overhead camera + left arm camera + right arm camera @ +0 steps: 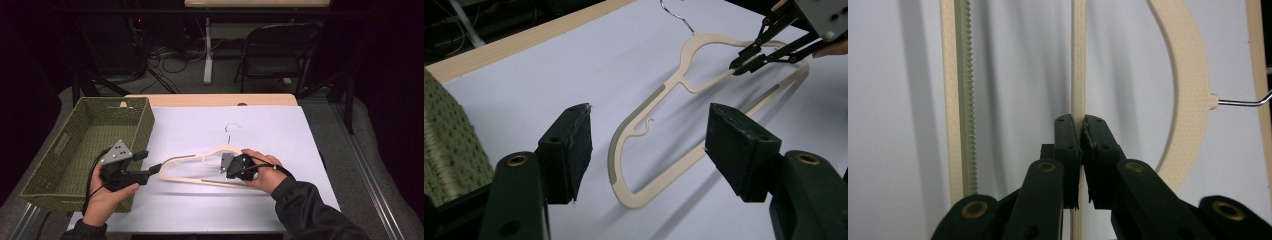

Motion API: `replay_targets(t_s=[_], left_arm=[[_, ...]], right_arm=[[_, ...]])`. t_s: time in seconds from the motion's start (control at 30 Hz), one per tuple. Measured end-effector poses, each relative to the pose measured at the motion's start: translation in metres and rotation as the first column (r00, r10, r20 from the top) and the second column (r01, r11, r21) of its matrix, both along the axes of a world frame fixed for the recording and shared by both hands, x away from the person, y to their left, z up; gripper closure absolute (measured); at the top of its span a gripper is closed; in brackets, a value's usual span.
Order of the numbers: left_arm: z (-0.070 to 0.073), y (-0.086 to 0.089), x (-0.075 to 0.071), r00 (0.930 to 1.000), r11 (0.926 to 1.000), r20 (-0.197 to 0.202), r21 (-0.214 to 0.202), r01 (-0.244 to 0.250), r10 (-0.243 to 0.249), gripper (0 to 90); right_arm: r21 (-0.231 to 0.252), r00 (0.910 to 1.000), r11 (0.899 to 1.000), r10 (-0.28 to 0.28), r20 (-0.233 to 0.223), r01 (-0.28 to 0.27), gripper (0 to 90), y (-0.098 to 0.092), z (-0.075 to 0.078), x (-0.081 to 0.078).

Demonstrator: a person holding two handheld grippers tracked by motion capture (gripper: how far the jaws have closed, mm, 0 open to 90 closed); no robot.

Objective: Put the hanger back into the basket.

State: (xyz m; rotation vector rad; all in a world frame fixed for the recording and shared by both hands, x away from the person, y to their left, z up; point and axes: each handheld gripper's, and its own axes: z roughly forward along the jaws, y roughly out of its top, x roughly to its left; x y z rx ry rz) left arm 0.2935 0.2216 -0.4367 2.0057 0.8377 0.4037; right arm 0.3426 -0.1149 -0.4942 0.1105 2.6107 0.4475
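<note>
A cream plastic hanger (192, 180) with a metal hook lies flat on the white table cover (260, 130). My right gripper (221, 167) is shut on a thin inner bar of the hanger (1078, 60), its pads pressing both sides just below the neck (1080, 122). From the left gripper view, that right gripper (736, 65) pinches the bar at the far side of the hanger (663, 90). My left gripper (150, 162) hovers by the hanger's left end, jaws wide apart (649, 120). Nothing sits between its pads.
A green woven basket (145, 125) stands at the table's left, right beside the left hand. A folding chair (277, 50) and cables lie on the floor beyond the table's wooden far edge (210, 100).
</note>
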Motion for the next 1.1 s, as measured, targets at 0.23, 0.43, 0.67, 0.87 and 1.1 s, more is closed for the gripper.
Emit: replay_targets(t_s=[0.23,0.43,0.67,0.87,1.1], left_arm=[[-0.004,-0.022,0.012,0.9980,0.9983,-0.025,0.001,0.058,-0.058,37.7],[-0.012,-0.042,0.024,0.9928,0.9944,-0.063,0.022,0.103,-0.102,38.9],[-0.026,-0.065,0.038,0.9784,0.9833,-0.114,0.037,0.178,-0.173,38.8],[-0.041,-0.082,0.053,0.9599,0.9749,-0.189,0.042,0.219,-0.207,39.4],[-0.052,-0.090,0.067,0.9444,0.9701,-0.244,0.045,0.238,-0.221,39.4]], right_arm=[[-0.021,0.9993,0.999,0.025,0.027,-0.024,85.7,-0.002,-0.003,-0.010],[-0.024,0.9974,0.998,0.062,0.037,-0.062,85.7,-0.002,-0.003,-0.016],[-0.034,0.9942,0.995,0.098,0.045,-0.097,85.7,0.001,-0.004,-0.021],[-0.045,0.9929,0.993,0.112,0.040,-0.110,85.6,0.003,-0.005,-0.022],[-0.062,0.9906,0.990,0.130,0.041,-0.128,85.6,0.005,-0.004,-0.025]])
